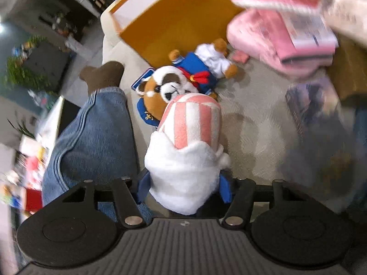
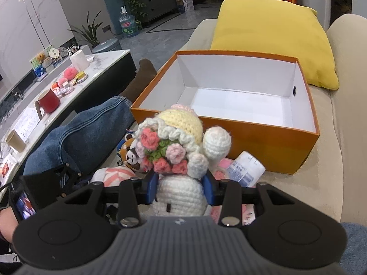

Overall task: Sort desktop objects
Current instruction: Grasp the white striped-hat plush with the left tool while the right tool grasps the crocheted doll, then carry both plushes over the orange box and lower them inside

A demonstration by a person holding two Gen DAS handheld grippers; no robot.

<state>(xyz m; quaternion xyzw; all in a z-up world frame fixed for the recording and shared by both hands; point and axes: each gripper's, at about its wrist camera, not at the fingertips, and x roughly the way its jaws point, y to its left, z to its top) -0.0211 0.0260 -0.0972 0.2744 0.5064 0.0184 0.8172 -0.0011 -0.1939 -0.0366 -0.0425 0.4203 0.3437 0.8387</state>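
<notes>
left gripper: fuzzy striped plush | right gripper: crocheted doll

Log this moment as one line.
left gripper: shut on striped plush | right gripper: shut on crochet doll | box: empty, open | raccoon plush: on sofa

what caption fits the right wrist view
Right gripper clamps a crocheted doll before an empty orange box.

Even indoor light, left view motion-blurred
</notes>
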